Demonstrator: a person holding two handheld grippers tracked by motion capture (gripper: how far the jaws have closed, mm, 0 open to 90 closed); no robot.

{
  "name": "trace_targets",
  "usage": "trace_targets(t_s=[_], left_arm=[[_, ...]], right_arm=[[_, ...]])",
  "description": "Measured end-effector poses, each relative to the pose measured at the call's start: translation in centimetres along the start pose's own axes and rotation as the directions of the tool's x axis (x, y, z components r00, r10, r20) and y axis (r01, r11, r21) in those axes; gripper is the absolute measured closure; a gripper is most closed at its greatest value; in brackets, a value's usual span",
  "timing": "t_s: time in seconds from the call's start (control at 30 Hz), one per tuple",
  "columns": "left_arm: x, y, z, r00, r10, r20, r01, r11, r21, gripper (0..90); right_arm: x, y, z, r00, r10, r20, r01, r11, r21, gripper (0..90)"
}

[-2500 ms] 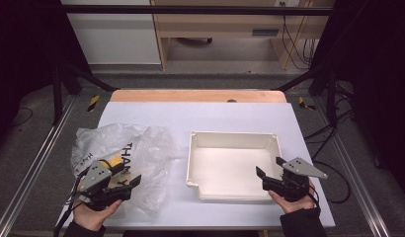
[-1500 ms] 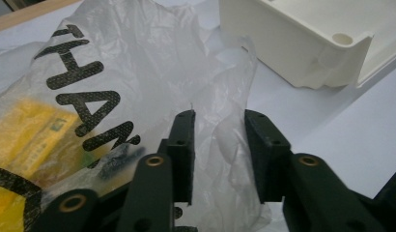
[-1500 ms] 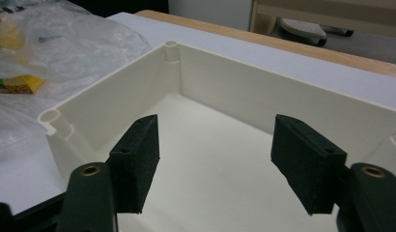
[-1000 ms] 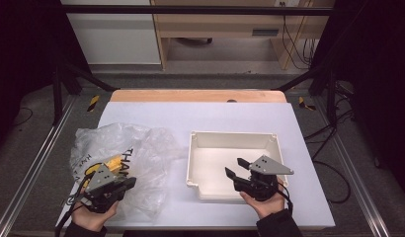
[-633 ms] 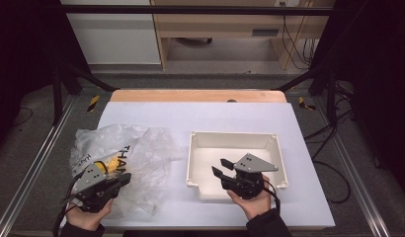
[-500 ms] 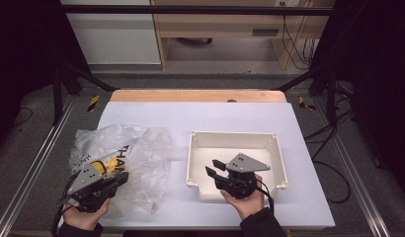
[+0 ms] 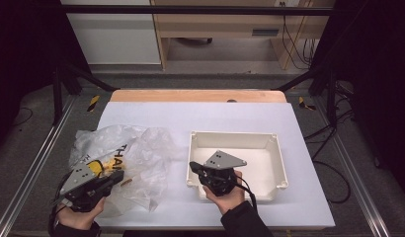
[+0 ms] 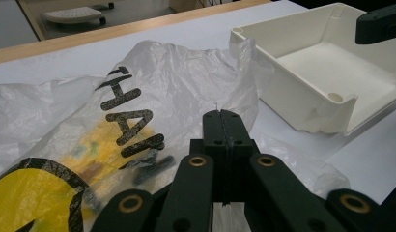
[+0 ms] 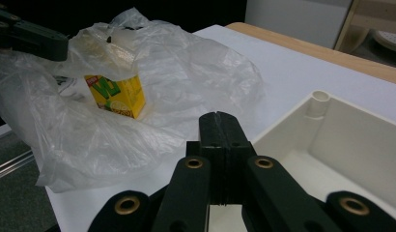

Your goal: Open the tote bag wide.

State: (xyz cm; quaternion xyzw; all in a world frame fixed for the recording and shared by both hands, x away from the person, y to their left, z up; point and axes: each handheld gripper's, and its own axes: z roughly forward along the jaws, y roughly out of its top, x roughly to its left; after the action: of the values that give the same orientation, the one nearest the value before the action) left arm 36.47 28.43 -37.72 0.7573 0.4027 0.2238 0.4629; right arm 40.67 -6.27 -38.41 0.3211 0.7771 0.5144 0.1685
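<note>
A crumpled clear plastic bag (image 7: 136,158) with black lettering lies on the left of the white table. Inside it is a yellow drink carton (image 9: 116,94), which shows through the film (image 7: 99,165). My left gripper (image 7: 119,175) is at the bag's near edge, shut on the film (image 8: 225,113), and the bag (image 9: 152,82) hangs tented from it. My right gripper (image 7: 193,165) hovers over the front left corner of the cream tray (image 7: 235,134). Its jaws have just been closing and now stand shut with nothing between them (image 9: 219,116), pointing toward the bag.
The tray's wall (image 8: 292,101) stands right of the bag, and its inside (image 9: 360,140) holds nothing. A wooden strip (image 7: 195,95) runs along the table's far edge. Metal rails (image 7: 27,173) flank the table, with dark floor and cables beyond.
My right gripper has travelled left along the tray's front, from its right side to its left corner, and its jaws have closed. The left gripper has stayed at the bag's near edge.
</note>
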Motion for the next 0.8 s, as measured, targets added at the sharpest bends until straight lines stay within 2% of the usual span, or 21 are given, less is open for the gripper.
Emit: trace_targets(t_s=[0.1,0.13,0.17,0.27,0.3,0.33,0.37,0.4,0.57,0.63,0.7,0.8], left_arm=[[0.1,0.0,-0.1,1.0000,0.001,-0.005,-0.001,1.0000,-0.003,90.0],[0.1,0.0,-0.1,1.0000,-0.003,-0.004,0.003,1.0000,-0.004,90.0],[0.2,0.0,-0.2,1.0000,-0.003,-0.005,0.003,1.0000,-0.004,90.0],[0.3,0.0,-0.3,1.0000,-0.004,-0.005,0.004,1.0000,-0.003,90.0],[0.3,0.0,-0.4,1.0000,-0.004,-0.007,0.004,1.0000,-0.006,90.0],[0.3,0.0,-0.4,1.0000,-0.004,-0.007,0.004,1.0000,-0.006,90.0],[0.3,0.0,-0.5,1.0000,-0.005,-0.007,0.005,0.9999,-0.010,90.0],[0.3,0.0,-0.5,1.0000,-0.005,-0.007,0.005,0.9999,-0.010,90.0],[0.4,-0.1,-0.6,1.0000,-0.006,-0.007,0.006,0.9999,-0.009,90.0],[0.4,-0.1,-0.6,1.0000,-0.005,-0.008,0.005,1.0000,-0.009,90.0],[0.5,-0.1,-0.7,0.9999,-0.004,-0.011,0.004,0.9999,-0.012,90.0],[0.5,-0.1,-0.8,0.9999,-0.005,-0.014,0.005,0.9999,-0.015,90.0]], right_arm=[[0.7,0.3,1.0,0.9998,-0.006,-0.019,0.007,1.000,0.010,90.0],[1.3,0.4,1.8,0.9992,-0.012,-0.037,0.013,1.000,0.018,90.0],[1.3,0.4,1.8,0.9992,-0.012,-0.037,0.013,1.000,0.018,90.0],[2.5,0.6,3.2,0.9977,-0.030,-0.061,0.032,0.999,0.030,90.0],[3.3,0.6,4.2,0.9960,-0.032,-0.083,0.034,0.999,0.030,90.0],[3.3,0.6,4.2,0.9960,-0.032,-0.083,0.034,0.999,0.030,90.0],[4.0,0.4,5.1,0.9943,-0.035,-0.100,0.039,0.998,0.039,90.0],[4.0,0.4,5.1,0.9943,-0.035,-0.100,0.039,0.998,0.039,90.0],[5.9,-0.1,7.2,0.9901,-0.039,-0.135,0.047,0.998,0.053,90.0],[6.3,-0.2,7.5,0.9896,-0.040,-0.138,0.048,0.997,0.055,90.0],[7.1,-0.7,8.5,0.9885,-0.048,-0.143,0.059,0.995,0.074,90.0],[7.4,-1.0,9.1,0.9876,-0.053,-0.148,0.066,0.994,0.083,90.0]])
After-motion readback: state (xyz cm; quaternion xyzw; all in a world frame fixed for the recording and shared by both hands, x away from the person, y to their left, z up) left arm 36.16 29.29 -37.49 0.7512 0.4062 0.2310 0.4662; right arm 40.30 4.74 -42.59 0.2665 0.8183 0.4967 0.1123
